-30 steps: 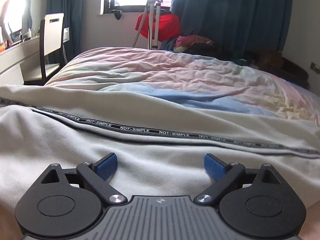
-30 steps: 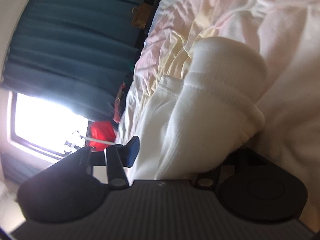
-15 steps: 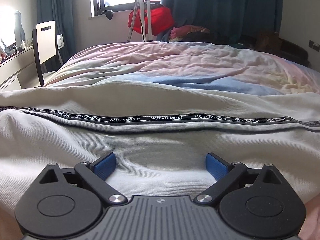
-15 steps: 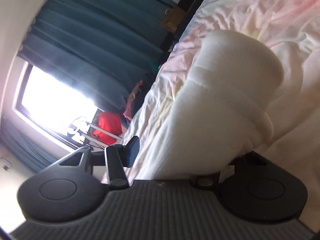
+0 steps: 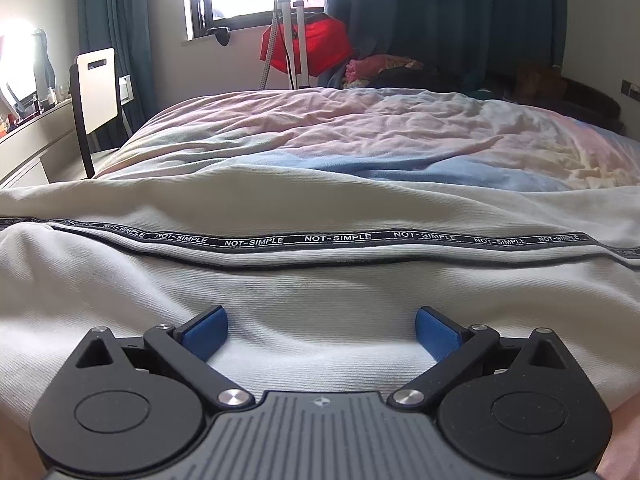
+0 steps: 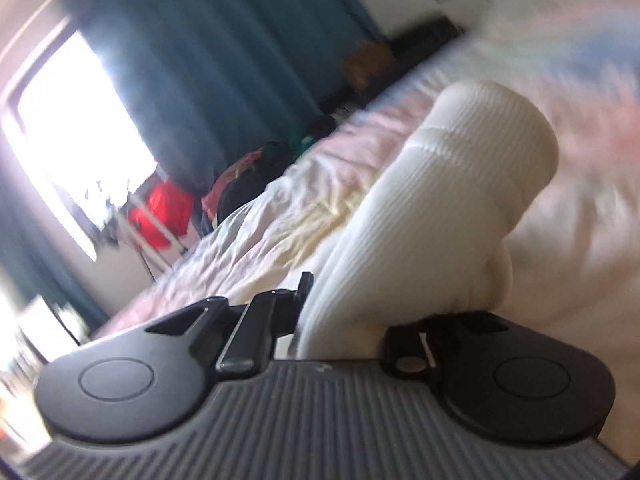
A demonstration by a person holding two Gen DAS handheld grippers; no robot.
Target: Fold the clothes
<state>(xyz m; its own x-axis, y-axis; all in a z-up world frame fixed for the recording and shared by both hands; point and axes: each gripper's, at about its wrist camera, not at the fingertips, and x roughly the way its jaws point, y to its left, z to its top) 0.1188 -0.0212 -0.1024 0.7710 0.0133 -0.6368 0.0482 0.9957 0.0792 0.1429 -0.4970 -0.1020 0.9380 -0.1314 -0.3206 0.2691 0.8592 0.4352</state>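
A pale grey-white garment [image 5: 320, 280] with a black "NOT-SIMPLE" tape [image 5: 336, 238] lies spread across the near end of the bed [image 5: 360, 132]. My left gripper [image 5: 320, 328] hovers low over it, open, its blue pads [image 5: 204, 330] wide apart with only flat cloth below. In the blurred right wrist view a cream ribbed sleeve with a thick cuff [image 6: 480, 140] rises from my right gripper [image 6: 352, 300]. Its jaws are closing on the sleeve: the left finger [image 6: 306, 282] presses the cloth, while the right finger is hidden under it.
A chair [image 5: 96, 92] and a desk [image 5: 32, 132] stand left of the bed. Beyond the far end are a tripod with a red bag [image 5: 304, 44], a pile of clothes [image 5: 380, 68], dark teal curtains [image 5: 440, 12] and a bright window.
My right gripper has risen and rolled, so the bed now looks less tilted. Its left finger has swung in against the cream sleeve. The left gripper has stayed open and nearly still.
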